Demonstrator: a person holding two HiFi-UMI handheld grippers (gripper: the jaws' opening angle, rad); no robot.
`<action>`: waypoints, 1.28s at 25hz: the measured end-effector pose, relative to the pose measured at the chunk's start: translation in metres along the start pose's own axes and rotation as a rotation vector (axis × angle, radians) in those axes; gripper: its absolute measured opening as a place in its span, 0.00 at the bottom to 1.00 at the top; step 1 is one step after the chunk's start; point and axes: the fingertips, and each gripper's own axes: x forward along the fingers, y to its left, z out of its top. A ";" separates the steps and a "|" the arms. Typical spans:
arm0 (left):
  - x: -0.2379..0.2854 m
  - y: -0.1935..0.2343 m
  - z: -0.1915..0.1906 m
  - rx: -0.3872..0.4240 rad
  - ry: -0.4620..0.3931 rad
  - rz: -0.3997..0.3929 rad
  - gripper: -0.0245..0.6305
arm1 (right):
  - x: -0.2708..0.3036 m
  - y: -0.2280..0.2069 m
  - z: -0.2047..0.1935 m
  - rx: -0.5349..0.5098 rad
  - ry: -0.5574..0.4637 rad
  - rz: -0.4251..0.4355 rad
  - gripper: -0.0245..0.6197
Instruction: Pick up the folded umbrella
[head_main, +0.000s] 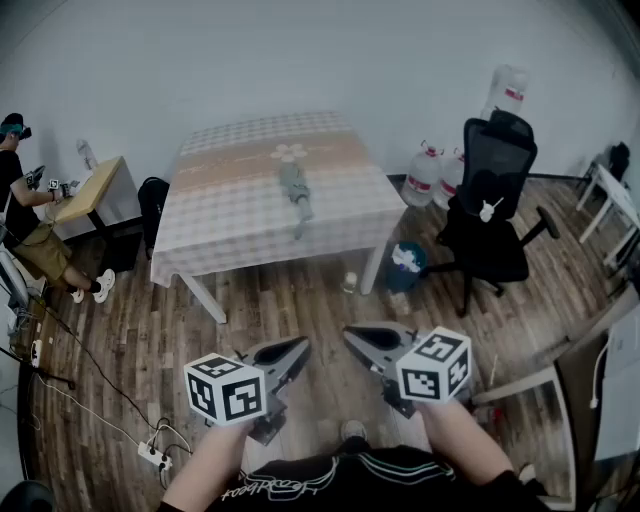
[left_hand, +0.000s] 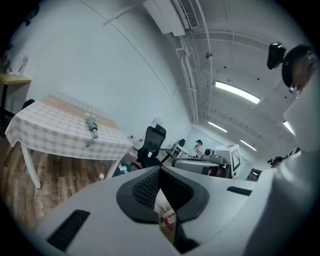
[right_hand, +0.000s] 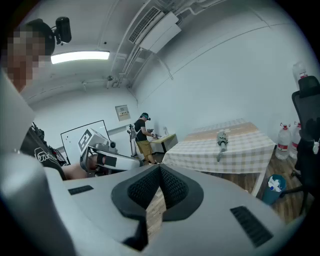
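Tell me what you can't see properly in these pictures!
- Folded umbrella: head view, too small and blurry to show its handle or strap.
- Water jugs: head view, partly hidden behind the office chair.
- Table: head view, far legs hidden by the checked tablecloth.
- Blue bin: head view, contents too blurry to name.

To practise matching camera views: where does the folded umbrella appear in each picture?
Head view: folded umbrella upper centre.
Left gripper view: umbrella left of centre, mid-height.
Right gripper view: umbrella right of centre.
Shared landmark: the checked tablecloth beneath it.
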 end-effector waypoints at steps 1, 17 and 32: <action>0.004 0.000 0.001 0.006 -0.002 0.003 0.03 | -0.001 -0.004 0.000 0.001 0.000 0.001 0.05; 0.078 0.011 0.019 0.043 -0.001 0.030 0.03 | -0.013 -0.076 0.004 0.031 -0.009 0.034 0.05; 0.149 0.011 0.052 0.110 -0.001 0.091 0.03 | -0.026 -0.145 0.026 0.034 -0.044 0.083 0.05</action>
